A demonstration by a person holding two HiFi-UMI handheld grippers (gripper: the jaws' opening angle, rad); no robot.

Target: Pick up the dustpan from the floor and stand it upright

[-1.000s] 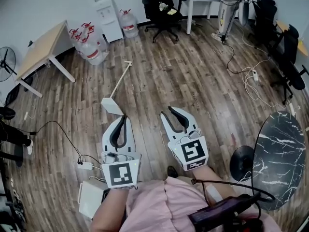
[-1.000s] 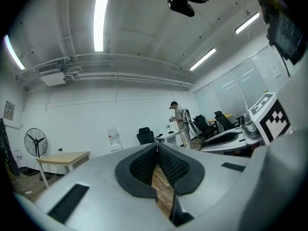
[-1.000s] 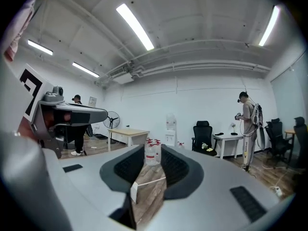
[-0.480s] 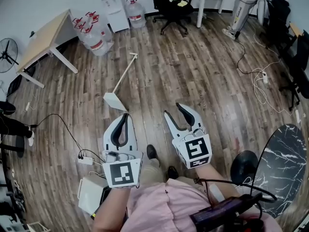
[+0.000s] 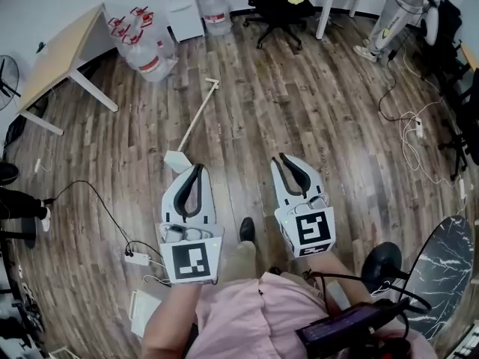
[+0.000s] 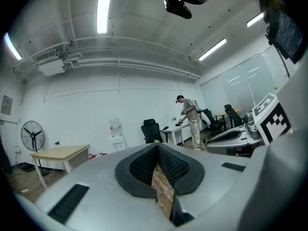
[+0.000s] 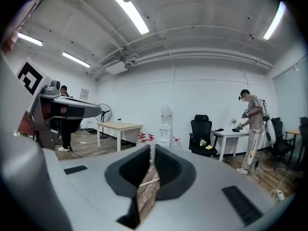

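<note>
Bright, even light falls from ceiling strip lamps [image 6: 103,6], leaving pale glare on the wooden floor [image 5: 352,152]. Both gripper views bend and darken at the edges; the left gripper [image 6: 157,148] looks soft up close.

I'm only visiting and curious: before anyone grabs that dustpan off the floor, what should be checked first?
1. Dustpan in sight, lying flat on the floor: ok.
2. Its handle free of clutter: ok.
3. Left tool open for a grasp: not ok, jaws together.
4. Right tool open: not ok, jaws together too.
5. Both tools empty: ok.
6. Left tool low enough to reach the pan: cannot tell from above.
</note>
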